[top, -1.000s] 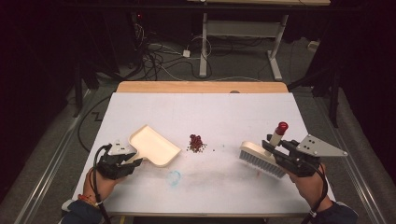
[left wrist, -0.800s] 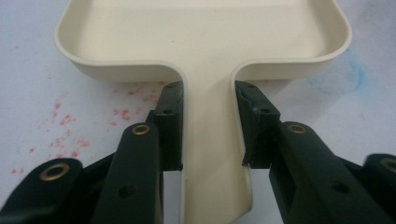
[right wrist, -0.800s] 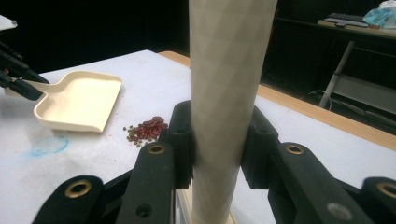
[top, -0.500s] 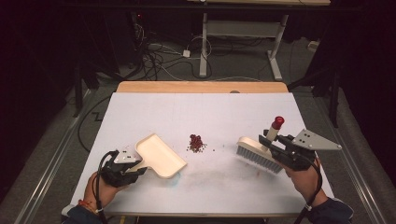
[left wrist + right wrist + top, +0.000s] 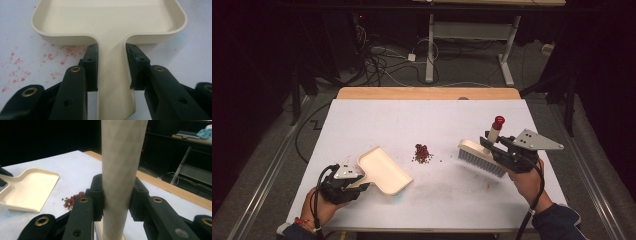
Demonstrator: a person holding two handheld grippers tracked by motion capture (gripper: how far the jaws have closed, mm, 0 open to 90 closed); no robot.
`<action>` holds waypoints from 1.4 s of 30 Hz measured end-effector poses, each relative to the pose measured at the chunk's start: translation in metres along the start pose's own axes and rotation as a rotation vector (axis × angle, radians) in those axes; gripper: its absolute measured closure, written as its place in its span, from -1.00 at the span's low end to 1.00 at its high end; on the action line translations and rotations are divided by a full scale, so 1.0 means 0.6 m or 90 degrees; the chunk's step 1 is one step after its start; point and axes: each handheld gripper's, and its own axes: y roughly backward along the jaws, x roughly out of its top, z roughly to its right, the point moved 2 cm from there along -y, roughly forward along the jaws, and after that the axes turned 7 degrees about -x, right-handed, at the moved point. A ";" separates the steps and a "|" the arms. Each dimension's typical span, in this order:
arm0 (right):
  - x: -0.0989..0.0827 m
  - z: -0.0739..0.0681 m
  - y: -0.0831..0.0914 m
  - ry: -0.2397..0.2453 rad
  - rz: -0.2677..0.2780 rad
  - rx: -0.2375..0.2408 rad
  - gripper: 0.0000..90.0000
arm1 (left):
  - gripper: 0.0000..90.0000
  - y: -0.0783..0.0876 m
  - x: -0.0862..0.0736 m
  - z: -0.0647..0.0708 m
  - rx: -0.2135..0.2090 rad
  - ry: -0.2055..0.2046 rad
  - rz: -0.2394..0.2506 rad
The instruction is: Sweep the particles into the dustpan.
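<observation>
The left gripper [image 5: 362, 186] is clamped on the dustpan [image 5: 384, 170] handle, the right gripper [image 5: 492, 146] on the brush [image 5: 482, 156] handle; the pile of red bits [image 5: 422, 153] lies between them. Sweeping seems not yet begun, though bristle contact is hard to judge; next, the pan's lip must sit flat beside the pile while the brush draws the bits in.

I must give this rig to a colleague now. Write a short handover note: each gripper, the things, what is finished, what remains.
Left gripper: shut on the dustpan handle; pan lies on the table, mouth toward the middle.
Right gripper: shut on the brush handle, bristles down at the right.
Crumb pile: between pan and brush, apart from both.
Done: both tools picked up.
Left: sweep the pile into the pan; red smears near the pan probably need wiping.
</observation>
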 end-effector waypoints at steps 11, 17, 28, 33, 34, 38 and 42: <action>0.052 -0.005 -0.089 0.007 0.017 -0.007 0.56 | 0.42 -0.006 0.003 0.002 -0.005 -0.003 0.002; 0.066 -0.015 -0.153 0.016 0.007 -0.029 0.56 | 0.42 -0.011 0.005 0.009 -0.007 -0.006 0.001; 0.059 -0.039 -0.238 -0.009 -0.013 -0.053 0.56 | 0.42 -0.019 0.009 0.015 -0.007 -0.012 0.001; 0.045 -0.054 -0.265 -0.011 -0.022 -0.060 0.56 | 0.42 -0.023 0.011 0.016 -0.009 -0.012 0.000; 0.041 -0.057 -0.269 -0.013 -0.024 -0.061 0.56 | 0.42 -0.023 0.011 0.016 -0.010 -0.012 0.001; 0.031 -0.070 -0.275 -0.023 -0.014 -0.056 0.56 | 0.42 -0.024 0.012 0.017 -0.010 -0.012 0.001; 0.029 -0.093 -0.268 -0.011 -0.015 -0.032 0.56 | 0.42 -0.025 0.013 0.018 -0.010 -0.011 0.003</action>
